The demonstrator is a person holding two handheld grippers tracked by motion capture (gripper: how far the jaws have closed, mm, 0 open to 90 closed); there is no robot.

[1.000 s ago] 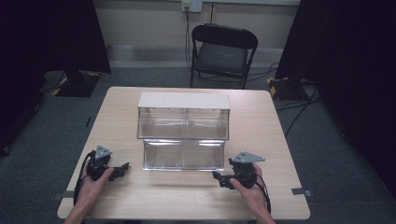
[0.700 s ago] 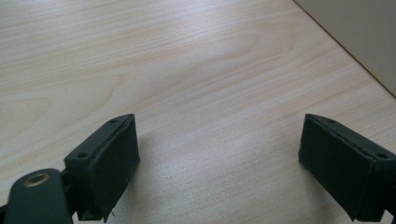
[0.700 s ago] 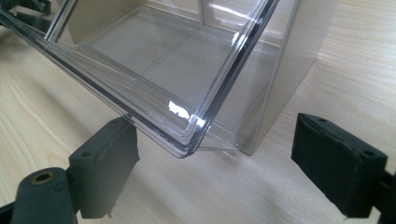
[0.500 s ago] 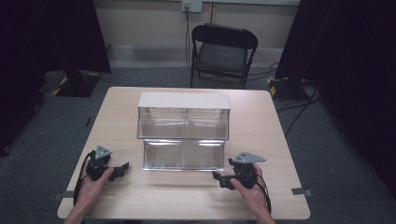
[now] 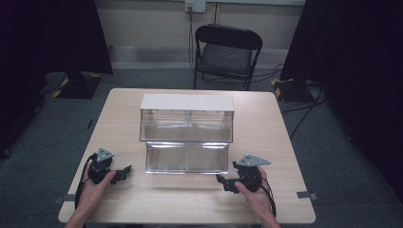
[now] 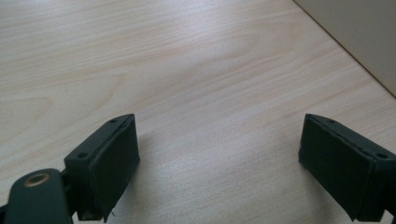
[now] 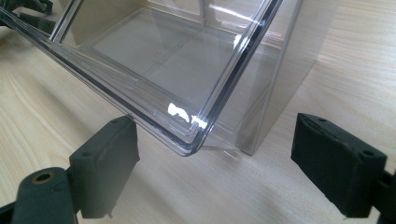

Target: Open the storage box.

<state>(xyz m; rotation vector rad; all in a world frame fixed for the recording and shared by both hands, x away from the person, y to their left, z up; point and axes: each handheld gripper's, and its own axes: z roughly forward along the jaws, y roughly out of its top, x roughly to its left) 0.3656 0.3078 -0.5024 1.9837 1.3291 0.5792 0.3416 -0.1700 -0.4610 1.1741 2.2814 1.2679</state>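
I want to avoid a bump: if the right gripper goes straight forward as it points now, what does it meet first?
Most likely the near corner of the clear drawer, which sits between the open jaws of the right gripper, just ahead. Exact depth is unclear.

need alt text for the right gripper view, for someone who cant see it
A clear plastic bin, empty, juts toward the camera with its rounded front corner just above and between the open black jaws of the right gripper. The bin stands on a pale wooden table, and nothing is held between the jaws.
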